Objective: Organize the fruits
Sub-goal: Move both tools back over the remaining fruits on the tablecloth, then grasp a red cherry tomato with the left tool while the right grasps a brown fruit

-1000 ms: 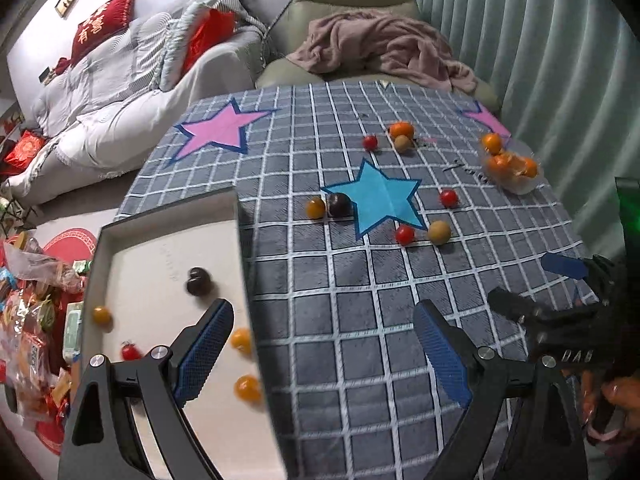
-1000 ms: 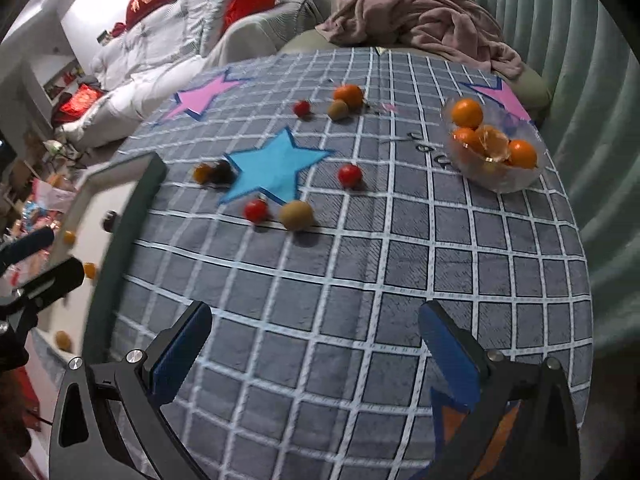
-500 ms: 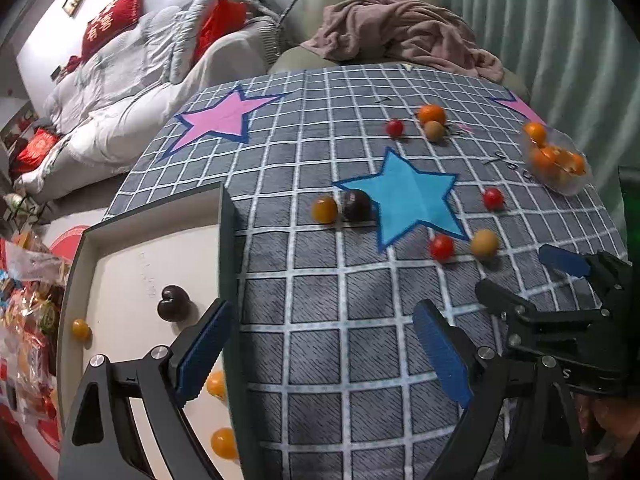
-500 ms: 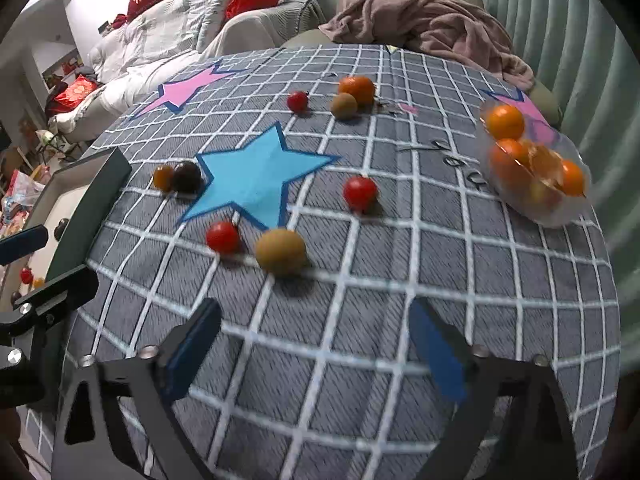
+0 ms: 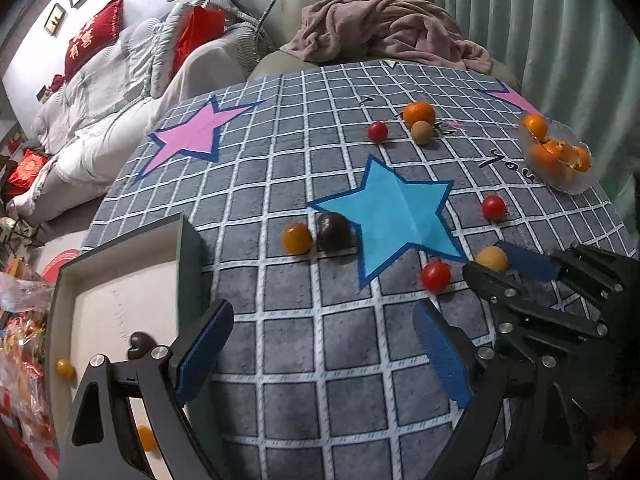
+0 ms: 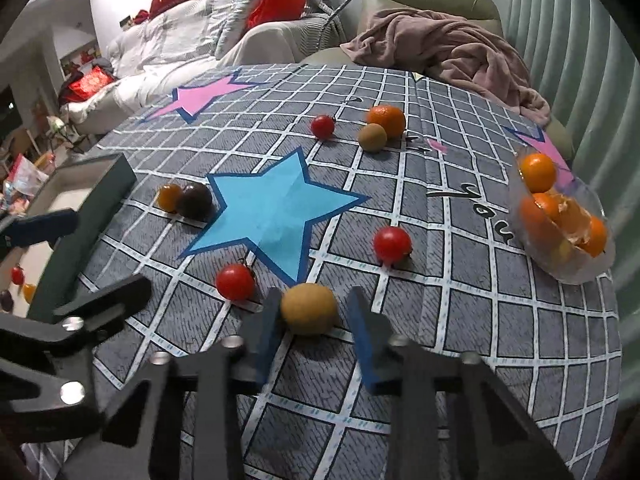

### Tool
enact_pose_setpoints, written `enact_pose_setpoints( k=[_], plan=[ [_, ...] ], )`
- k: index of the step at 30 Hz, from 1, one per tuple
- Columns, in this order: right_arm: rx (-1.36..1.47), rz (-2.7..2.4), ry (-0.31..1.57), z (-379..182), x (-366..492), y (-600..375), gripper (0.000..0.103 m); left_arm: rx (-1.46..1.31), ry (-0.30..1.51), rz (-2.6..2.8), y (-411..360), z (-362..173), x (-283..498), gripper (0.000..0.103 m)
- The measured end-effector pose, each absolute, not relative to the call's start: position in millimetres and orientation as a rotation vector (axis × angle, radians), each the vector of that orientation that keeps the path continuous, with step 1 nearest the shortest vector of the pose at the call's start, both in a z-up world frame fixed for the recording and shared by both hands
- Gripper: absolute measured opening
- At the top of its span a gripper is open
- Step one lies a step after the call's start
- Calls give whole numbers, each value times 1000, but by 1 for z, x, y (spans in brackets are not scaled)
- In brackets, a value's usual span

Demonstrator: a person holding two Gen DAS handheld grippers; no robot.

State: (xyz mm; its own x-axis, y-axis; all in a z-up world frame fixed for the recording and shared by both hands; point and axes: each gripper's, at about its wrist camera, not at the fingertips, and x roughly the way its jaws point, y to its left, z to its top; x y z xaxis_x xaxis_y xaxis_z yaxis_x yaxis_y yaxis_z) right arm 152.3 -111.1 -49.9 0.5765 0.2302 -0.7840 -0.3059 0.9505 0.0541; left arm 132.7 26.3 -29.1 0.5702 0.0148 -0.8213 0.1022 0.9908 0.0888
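Tan fruit (image 6: 309, 309), lower centre of right view, sits btwn your right gripper (image 6: 314, 320) fingers, not clearly clamped yet. Left gripper (image 5: 320, 352) wide apart, empty. Tray (image 5: 188, 264) lower left holds few; approx eight loose on cloth (image 5: 280, 160).

table (image 5: 280, 360): grid cloth | on it: tray (image 5: 188, 248), fruit bowl (image 6: 576, 268), scattered tomatoes, oranges, kiwis

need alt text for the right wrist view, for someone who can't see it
The right gripper straddles a tan round fruit on a grey grid tablecloth, jaws close on either side. Red tomatoes, a blue star and a clear bowl of oranges lie beyond.
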Motion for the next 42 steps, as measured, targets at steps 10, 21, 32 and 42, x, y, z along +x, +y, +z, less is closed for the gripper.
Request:
enact_pose_setpoints(
  k=[10,21,32,42],
  plan=[
    [-26,267,915,-49,139,-152,30,171,968,-107,-10,-47,148,92],
    [-2,245,920,-48,123,-169,30,150,995,-177,-34,-51,156,40],
    [21,240,918,-50,82,-175,30,130,951,-162,-19,-54,92,22],
    [73,240,934,-50,36,-179,30,47,975,-175,6,-55,35,22]
  ],
)
